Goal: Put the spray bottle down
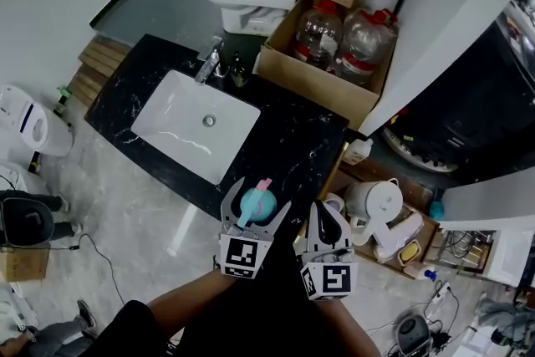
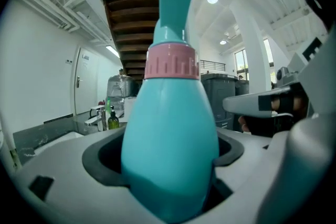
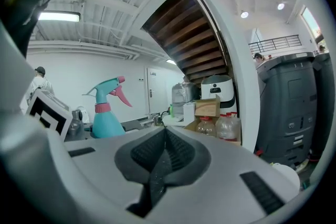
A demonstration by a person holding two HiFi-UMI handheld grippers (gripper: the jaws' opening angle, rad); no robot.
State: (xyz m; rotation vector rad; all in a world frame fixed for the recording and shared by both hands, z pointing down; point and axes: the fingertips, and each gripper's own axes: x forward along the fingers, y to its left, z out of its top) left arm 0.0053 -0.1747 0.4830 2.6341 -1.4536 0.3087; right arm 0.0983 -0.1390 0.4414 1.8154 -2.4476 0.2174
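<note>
A teal spray bottle [image 1: 254, 203] with a pink collar and pink trigger stands upright between the jaws of my left gripper [image 1: 255, 202], which is shut on its body. It hangs just off the front edge of the black marble counter [image 1: 292, 138]. In the left gripper view the spray bottle [image 2: 170, 134] fills the middle, wedged between the dark pads. My right gripper [image 1: 327, 223] is beside it on the right, shut with nothing between its ribbed pads [image 3: 176, 152]. The right gripper view shows the spray bottle [image 3: 107, 113] off to its left.
A white sink basin [image 1: 196, 125] with a faucet [image 1: 210, 63] is set in the counter. A cardboard box [image 1: 326, 67] with large water bottles sits at the counter's right end. A white kettle [image 1: 370, 201] and clutter lie on the floor to the right.
</note>
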